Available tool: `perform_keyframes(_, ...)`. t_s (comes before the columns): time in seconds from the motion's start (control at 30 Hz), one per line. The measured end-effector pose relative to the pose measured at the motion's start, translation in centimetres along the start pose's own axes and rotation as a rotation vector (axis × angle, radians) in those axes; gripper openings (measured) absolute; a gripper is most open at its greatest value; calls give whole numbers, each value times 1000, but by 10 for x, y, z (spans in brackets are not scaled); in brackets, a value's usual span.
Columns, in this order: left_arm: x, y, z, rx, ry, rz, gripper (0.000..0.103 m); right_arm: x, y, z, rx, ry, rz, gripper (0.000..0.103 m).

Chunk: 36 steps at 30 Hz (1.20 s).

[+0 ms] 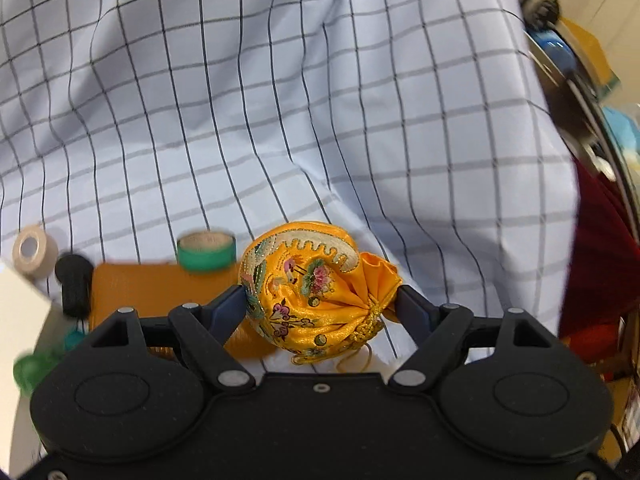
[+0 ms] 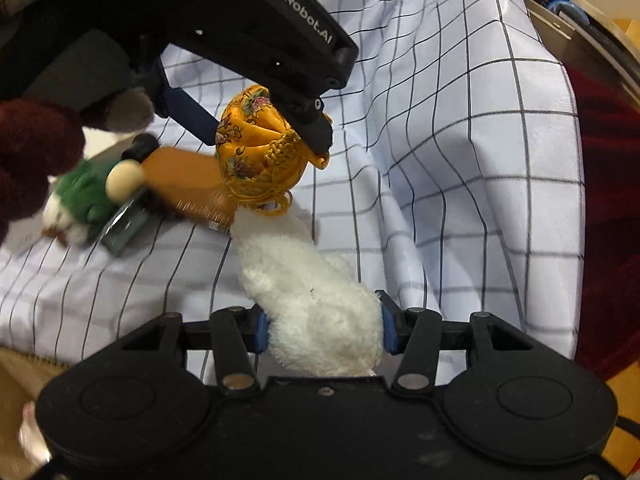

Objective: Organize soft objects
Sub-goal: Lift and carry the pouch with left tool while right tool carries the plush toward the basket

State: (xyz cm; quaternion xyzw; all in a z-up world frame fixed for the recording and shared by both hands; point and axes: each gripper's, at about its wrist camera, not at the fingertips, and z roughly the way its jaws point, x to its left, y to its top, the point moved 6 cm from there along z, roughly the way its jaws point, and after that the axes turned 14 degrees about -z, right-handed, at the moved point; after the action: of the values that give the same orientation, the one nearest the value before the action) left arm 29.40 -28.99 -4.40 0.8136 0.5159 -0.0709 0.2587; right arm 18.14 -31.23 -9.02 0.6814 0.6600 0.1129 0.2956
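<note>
Clearly, the left gripper (image 1: 320, 300) has its fingers closed narrowly on a yellow embroidered pouch (image 1: 310, 292), one pad against each side of the round body, the gathered neck turned toward the right finger. From the right wrist view the left gripper (image 2: 266, 130) comes in from the upper left, angled downward, with the pouch (image 2: 260, 148) carried clear above the checked cloth (image 2: 460, 160).

The right gripper (image 2: 322, 326) points forward and low over the cloth, its blue-padded fingers (image 2: 260, 330) pressed into the sides of a white plush toy (image 2: 312, 292). The toy stretches away from the fingers toward the pouch, and its far tip lies just below the pouch's dangling cord.

Behind the pouch in the left view lie an orange flat case (image 1: 160, 292), a green tape roll (image 1: 206, 254) at its far edge, a beige tape roll (image 1: 34, 250) further left and a black cylinder (image 1: 74, 284) between them. In the right view a green plush item (image 2: 86, 196) and a wooden ball (image 2: 124, 182) sit left of the case.

The cloth (image 1: 280, 100) rises in broad folds ahead and to the right, bare of objects. Its right edge drops off beside dark red fabric (image 2: 608, 220); clutter beyond is too blurred to name.
</note>
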Motion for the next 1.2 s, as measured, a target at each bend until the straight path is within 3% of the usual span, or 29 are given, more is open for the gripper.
perform_keyframes(0.33,18,-58,-53,19,-29,-31,76,38,-31,-32,15,55,-53,50)
perform_keyframes(0.53,36,-93,-94,-39,-26,-77,77,57,-45,-62,-12,50,-83,50)
perform_keyframes(0.87,81,-162,-148,-156,91,-203,77,88,-60,-97,-82,65,-119,50)
perform_keyframes(1.2,117,-226,-144,-163,200,-370,77,100,-77,-133,-173,90,-80,50)
